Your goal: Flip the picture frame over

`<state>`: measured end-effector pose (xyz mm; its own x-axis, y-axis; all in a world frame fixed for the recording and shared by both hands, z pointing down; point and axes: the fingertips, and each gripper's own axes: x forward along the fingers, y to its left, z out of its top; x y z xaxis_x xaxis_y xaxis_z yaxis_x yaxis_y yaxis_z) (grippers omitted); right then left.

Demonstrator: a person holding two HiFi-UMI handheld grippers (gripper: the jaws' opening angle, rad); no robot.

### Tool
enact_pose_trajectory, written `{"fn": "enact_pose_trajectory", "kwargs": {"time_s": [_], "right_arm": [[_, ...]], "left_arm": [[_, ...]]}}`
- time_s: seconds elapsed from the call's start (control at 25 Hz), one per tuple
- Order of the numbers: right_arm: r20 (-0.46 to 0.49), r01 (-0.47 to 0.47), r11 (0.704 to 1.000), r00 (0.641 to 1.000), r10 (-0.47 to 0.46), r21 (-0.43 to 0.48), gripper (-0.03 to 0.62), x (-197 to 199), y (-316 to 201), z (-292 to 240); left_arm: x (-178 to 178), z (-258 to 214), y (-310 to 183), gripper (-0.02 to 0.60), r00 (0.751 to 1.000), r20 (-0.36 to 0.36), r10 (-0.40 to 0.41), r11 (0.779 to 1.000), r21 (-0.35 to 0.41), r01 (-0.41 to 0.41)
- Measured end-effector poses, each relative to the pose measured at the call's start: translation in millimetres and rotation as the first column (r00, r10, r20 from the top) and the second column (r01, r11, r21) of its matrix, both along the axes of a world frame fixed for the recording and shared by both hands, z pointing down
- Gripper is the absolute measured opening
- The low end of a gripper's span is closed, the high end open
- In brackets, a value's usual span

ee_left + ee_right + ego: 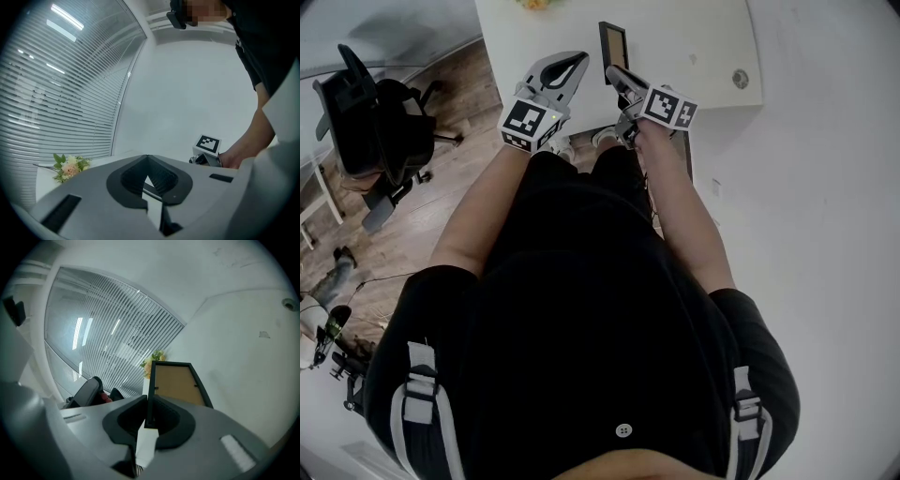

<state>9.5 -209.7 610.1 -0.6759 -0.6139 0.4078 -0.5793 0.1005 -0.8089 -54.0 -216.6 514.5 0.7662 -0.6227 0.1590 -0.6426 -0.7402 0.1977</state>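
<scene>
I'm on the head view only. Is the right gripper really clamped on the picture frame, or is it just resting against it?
Observer: It's clamped. In the right gripper view, the right gripper has its jaws shut on the black rim of the picture frame.
Operator: Which side of the frame faces that camera?
Observer: The brown backing board, with small clips at its sides.
Operator: There's a yellow sliver at the top edge of my view. What is it?
Observer: In the left gripper view it's a small bunch of flowers with green leaves, lying on the white table.
</scene>
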Motion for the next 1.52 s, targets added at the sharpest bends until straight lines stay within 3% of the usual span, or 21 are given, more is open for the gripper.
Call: {"fn": "enact_pose_trajectory", "kwargs": {"time_s": [0.28, 0.8, 1.04, 1.28, 1.52], "right_arm": [[0.103, 0.035, 0.999, 0.994, -0.034, -0.009, 0.049, -14, 1, -1], [0.279, 0.042, 0.995, 0.96, -0.015, -0.09, 0.049, -19, 7, 19], [0.382, 0.066, 0.992, 0.924, -0.02, -0.106, 0.049, -28, 9, 23], [0.511, 0.095, 0.988, 0.859, -0.021, -0.118, 0.049, -32, 12, 30], [0.564, 0.11, 0.988, 0.826, -0.028, -0.113, 0.049, -34, 11, 33]], "left_arm": [[-9, 4, -1, 0.002, 1.0, 0.002, -0.02, 1.0, -0.006, 0.02], [-16, 9, -7, 0.002, 0.999, 0.012, -0.05, 0.999, -0.011, 0.05], [-20, 13, -5, 0.002, 0.998, 0.022, -0.058, 0.998, -0.02, 0.058], [-22, 17, -6, 0.002, 0.998, 0.027, -0.063, 0.997, -0.03, 0.064], [-23, 23, -9, 0.002, 0.998, 0.027, -0.056, 0.998, -0.04, 0.057]]}}
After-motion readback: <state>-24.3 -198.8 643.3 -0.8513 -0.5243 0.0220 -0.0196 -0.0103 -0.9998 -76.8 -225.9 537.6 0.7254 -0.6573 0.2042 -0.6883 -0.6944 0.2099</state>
